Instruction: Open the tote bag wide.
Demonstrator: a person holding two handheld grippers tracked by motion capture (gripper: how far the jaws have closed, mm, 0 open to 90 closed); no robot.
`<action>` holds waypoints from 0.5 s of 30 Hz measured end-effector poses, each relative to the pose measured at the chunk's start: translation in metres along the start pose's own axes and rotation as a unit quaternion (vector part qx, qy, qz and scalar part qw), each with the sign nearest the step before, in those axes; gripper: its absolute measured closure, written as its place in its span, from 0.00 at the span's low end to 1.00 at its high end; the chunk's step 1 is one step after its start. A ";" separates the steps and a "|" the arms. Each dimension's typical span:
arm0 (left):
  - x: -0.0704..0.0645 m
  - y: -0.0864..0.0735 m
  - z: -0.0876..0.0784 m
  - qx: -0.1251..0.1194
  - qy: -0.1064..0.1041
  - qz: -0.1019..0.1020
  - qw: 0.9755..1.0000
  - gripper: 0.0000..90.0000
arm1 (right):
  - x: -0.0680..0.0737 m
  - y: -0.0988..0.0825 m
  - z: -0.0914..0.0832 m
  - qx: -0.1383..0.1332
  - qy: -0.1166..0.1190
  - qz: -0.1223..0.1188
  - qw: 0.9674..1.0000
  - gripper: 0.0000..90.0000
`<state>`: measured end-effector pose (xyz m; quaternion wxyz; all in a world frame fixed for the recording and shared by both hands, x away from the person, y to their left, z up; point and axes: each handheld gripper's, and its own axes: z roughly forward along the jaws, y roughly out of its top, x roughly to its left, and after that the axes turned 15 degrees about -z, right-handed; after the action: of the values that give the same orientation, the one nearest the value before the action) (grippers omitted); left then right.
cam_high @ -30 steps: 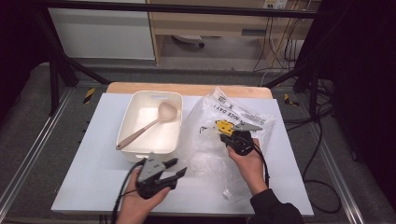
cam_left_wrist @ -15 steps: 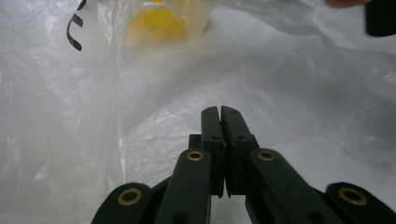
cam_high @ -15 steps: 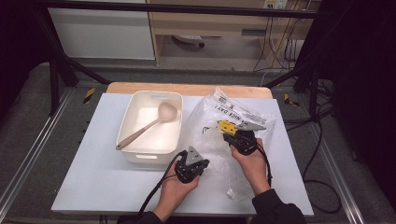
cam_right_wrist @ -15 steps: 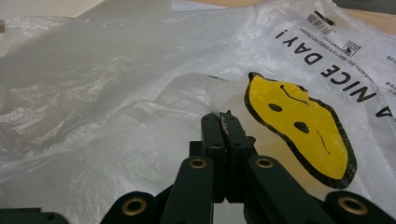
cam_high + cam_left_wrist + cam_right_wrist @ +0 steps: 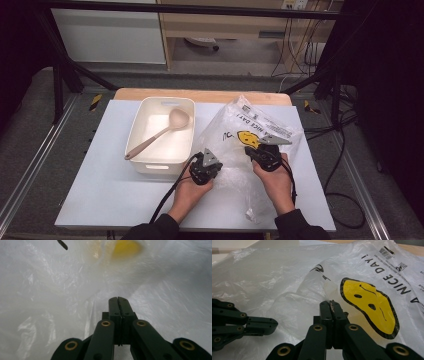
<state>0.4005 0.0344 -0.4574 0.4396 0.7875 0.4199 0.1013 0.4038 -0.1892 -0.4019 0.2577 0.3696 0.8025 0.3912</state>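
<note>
The plastic bag (image 5: 250, 145) is pinched between the clenched jaws of both the left gripper (image 5: 206, 169) and right gripper (image 5: 266, 153), its bulk lying ahead of both.

I'm looking down at white tabletop (image 5: 100, 195) with wooden strip (image 5: 200, 95) along far edge. Grey carpet (image 5: 30, 130) lying around it. Black frame legs (image 5: 60, 75) standing left and right. White cabinet (image 5: 110, 35) and wooden shelf (image 5: 225, 25) behind. Cables (image 5: 345, 150) trailing at right.

Bright overhead light on the table (image 5: 100, 200), dark surroundings, glare on the plastic bag (image 5: 50, 290), close views soft and blurred
</note>
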 end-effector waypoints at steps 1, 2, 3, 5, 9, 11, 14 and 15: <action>0.000 0.001 0.002 0.003 0.002 -0.001 1.000 1.00 | 0.000 -0.001 -0.002 0.001 -0.001 0.002 1.000 1.00; -0.001 0.002 0.003 0.001 -0.001 -0.002 1.000 1.00 | 0.000 -0.002 -0.003 0.000 -0.003 0.004 1.000 1.00; -0.001 0.003 0.004 -0.002 -0.002 -0.004 1.000 1.00 | -0.001 -0.004 -0.005 0.000 -0.003 0.005 1.000 1.00; -0.002 0.006 0.006 0.000 -0.008 -0.011 1.000 1.00 | -0.002 -0.006 -0.008 0.001 -0.003 0.008 1.000 1.00; -0.003 0.012 0.014 0.001 -0.006 -0.009 1.000 1.00 | -0.002 -0.009 -0.012 -0.003 -0.008 0.015 1.000 1.00; -0.002 0.016 0.020 -0.001 -0.011 -0.018 1.000 1.00 | -0.002 -0.009 -0.013 -0.004 -0.009 0.021 1.000 1.00; -0.003 0.022 0.030 0.009 -0.002 -0.009 1.000 1.00 | -0.001 -0.008 -0.011 -0.007 -0.011 0.021 1.000 1.00; -0.003 0.023 0.030 0.006 -0.005 -0.008 1.000 1.00 | -0.001 -0.008 -0.010 -0.006 -0.012 0.022 1.000 1.00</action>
<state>0.4274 0.0076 -0.4569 0.4377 0.7872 0.4248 0.0913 0.3941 -0.1975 -0.4025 0.2609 0.3900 0.7888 0.3970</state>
